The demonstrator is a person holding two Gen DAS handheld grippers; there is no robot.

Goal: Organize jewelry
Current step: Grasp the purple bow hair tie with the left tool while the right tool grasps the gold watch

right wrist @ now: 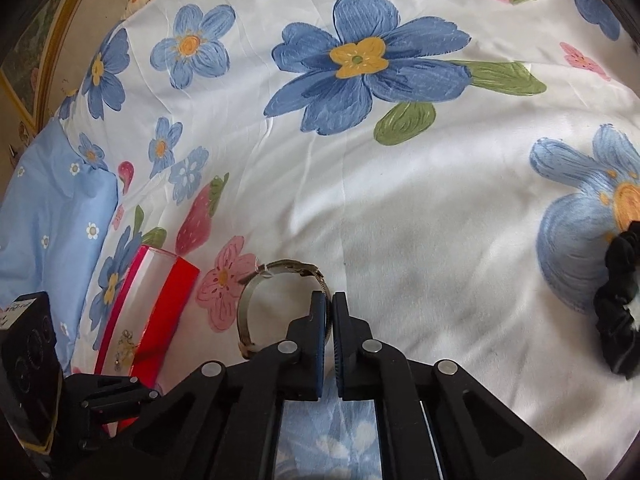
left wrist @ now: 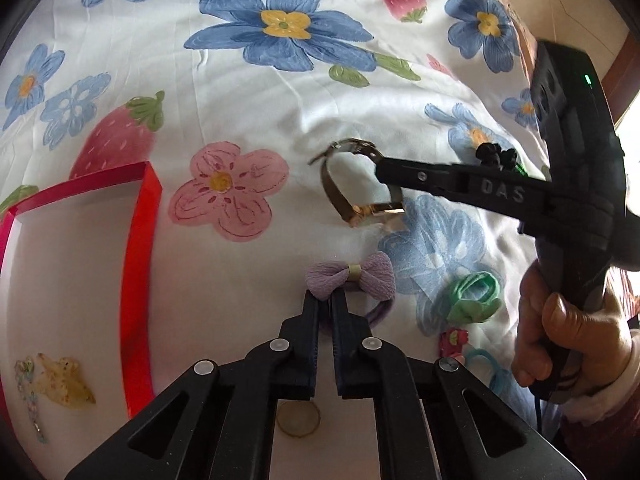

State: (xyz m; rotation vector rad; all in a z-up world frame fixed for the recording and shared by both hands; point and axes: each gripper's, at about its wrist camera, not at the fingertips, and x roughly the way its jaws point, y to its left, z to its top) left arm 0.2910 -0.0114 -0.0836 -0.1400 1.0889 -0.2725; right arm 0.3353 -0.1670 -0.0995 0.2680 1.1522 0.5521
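Observation:
A gold watch (left wrist: 352, 184) with a mesh strap stands on its edge on the flowered bedsheet. My right gripper (right wrist: 329, 300) is shut on the watch's strap (right wrist: 276, 280); in the left wrist view its fingers (left wrist: 400, 172) reach in from the right and pinch the strap. My left gripper (left wrist: 325, 300) is shut, its tips against a purple bow hair tie (left wrist: 352, 278); I cannot tell if it grips the bow. A red box (left wrist: 140, 248) with a white inside lies at the left, holding a pale hair clip (left wrist: 68, 380) and a small chain.
A green scrunchie (left wrist: 476, 296), a small red clip (left wrist: 452, 338) and a blue hair band (left wrist: 490, 364) lie right of the bow. A gold ring (left wrist: 299, 420) lies under my left gripper. A black scrunchie (right wrist: 618, 312) lies at the right. A blue pillow (right wrist: 52, 216) is at the left.

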